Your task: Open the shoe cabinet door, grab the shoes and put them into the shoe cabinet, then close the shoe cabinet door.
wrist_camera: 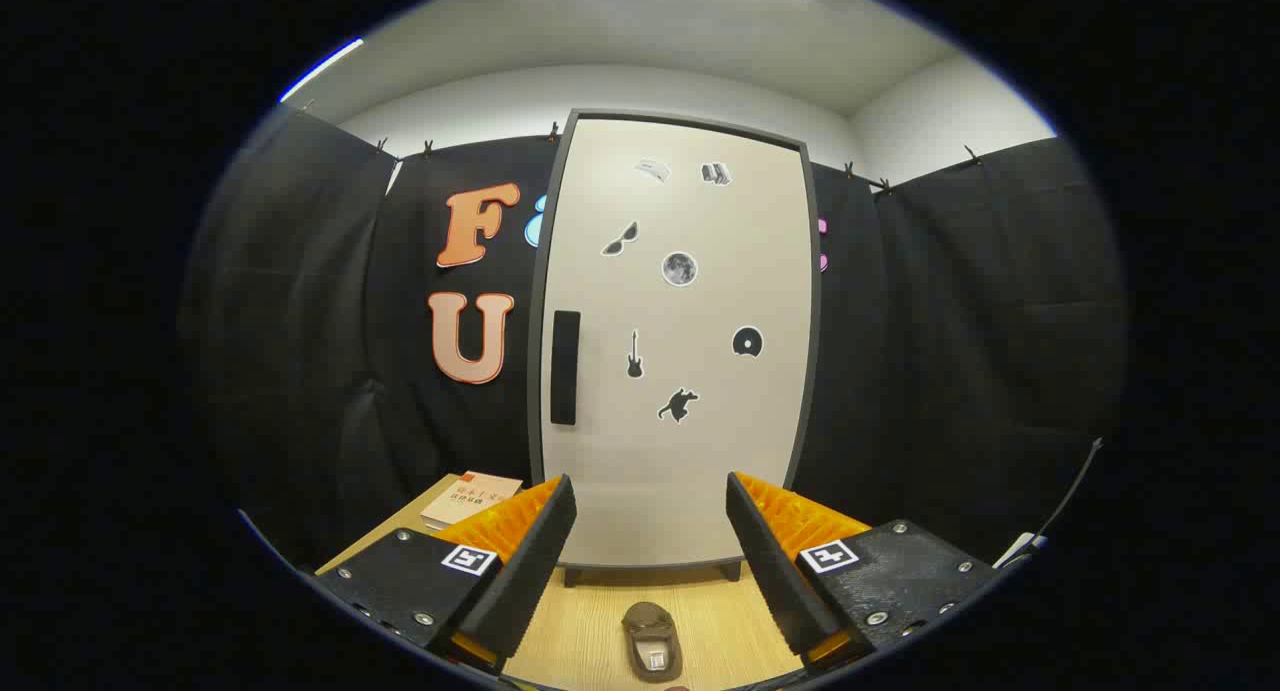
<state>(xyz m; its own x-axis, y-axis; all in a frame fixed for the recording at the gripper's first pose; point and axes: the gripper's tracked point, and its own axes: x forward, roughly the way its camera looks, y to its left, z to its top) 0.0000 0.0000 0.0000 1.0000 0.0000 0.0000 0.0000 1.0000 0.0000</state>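
Before closed shoe cabinet (pixel 680 351), hand-held gripper (pixel 650 516) spread

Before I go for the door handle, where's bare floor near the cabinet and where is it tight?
Bare wooden floor lies between the shoe and the cabinet foot, and either side of the shoe. It is crowded left of the cabinet, where a book lies. The handle sits on the door's left edge, unobstructed. The gripper is open, jaws empty.

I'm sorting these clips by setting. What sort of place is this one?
Likely a staged recording booth, not a home: black cloth walls surround one shoe cabinet, door shut, on a wooden floor. A shoe lies between the open gripper's fingers.
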